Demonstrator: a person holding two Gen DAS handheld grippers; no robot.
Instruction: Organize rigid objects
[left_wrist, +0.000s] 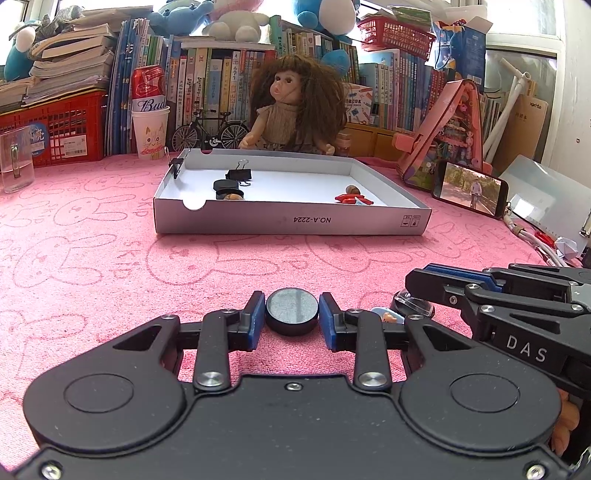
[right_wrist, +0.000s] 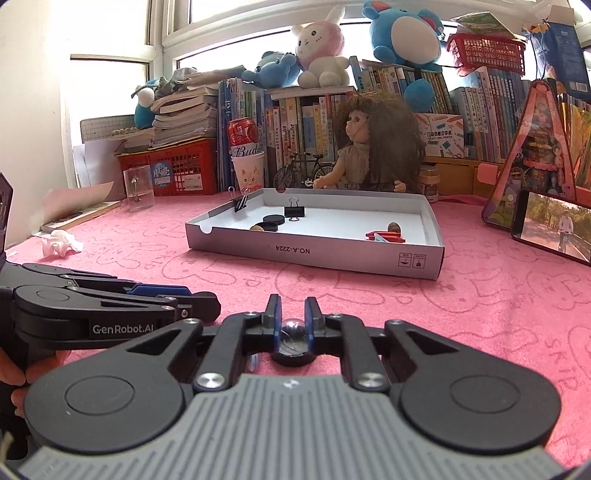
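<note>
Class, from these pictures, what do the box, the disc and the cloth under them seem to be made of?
Box: probably cardboard, matte grey outside, white inside, with printed text and a cut notch.
Disc: hard, dark body with a dull grey top, perhaps a metal magnet; not certain.
Cloth: soft pink towelling, napped, with a rabbit pattern.

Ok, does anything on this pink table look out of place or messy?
A crumpled white tissue lies loose on the pink cloth at the left, like litter. One binder clip is clamped on the shallow box wall rather than lying inside like the other clip. Nothing looks spilled or broken.
</note>
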